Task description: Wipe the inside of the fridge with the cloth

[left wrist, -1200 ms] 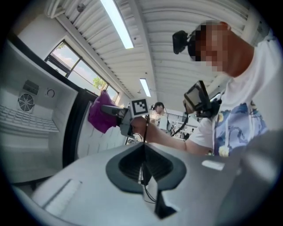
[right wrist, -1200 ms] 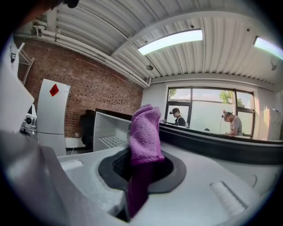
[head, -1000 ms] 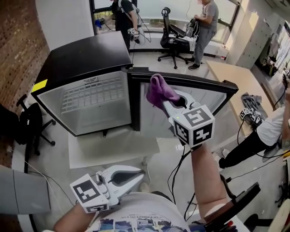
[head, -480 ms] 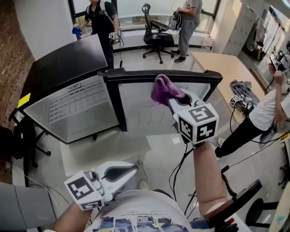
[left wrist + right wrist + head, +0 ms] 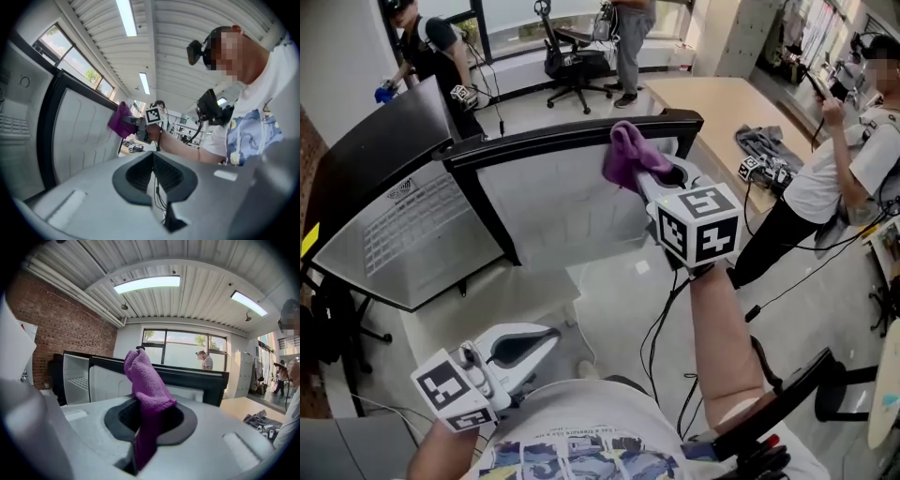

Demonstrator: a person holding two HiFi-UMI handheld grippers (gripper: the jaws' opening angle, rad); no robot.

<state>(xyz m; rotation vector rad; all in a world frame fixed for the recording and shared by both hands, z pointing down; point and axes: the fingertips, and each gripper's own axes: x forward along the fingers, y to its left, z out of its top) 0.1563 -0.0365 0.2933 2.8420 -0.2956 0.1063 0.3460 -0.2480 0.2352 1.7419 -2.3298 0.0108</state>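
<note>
Head view: right gripper (image 5: 656, 176), upper centre, pinches the purple cloth (image 5: 625, 153) bunched upright, close before the open door (image 5: 572, 206) of the fridge (image 5: 394, 234), likely ready to wipe; left gripper (image 5: 546, 335), lower left, idles with jaws pressed together, empty

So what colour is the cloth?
Purple. The cloth, pinched in the right hand-held gripper, shows best in the right gripper view.

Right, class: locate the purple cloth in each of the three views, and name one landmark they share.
Head view: cloth upper centre, held by the right gripper.
Left gripper view: cloth small, left of centre.
Right gripper view: cloth dead centre, pinched upright.
Shared landmark: the black-edged fridge door behind it.
</note>
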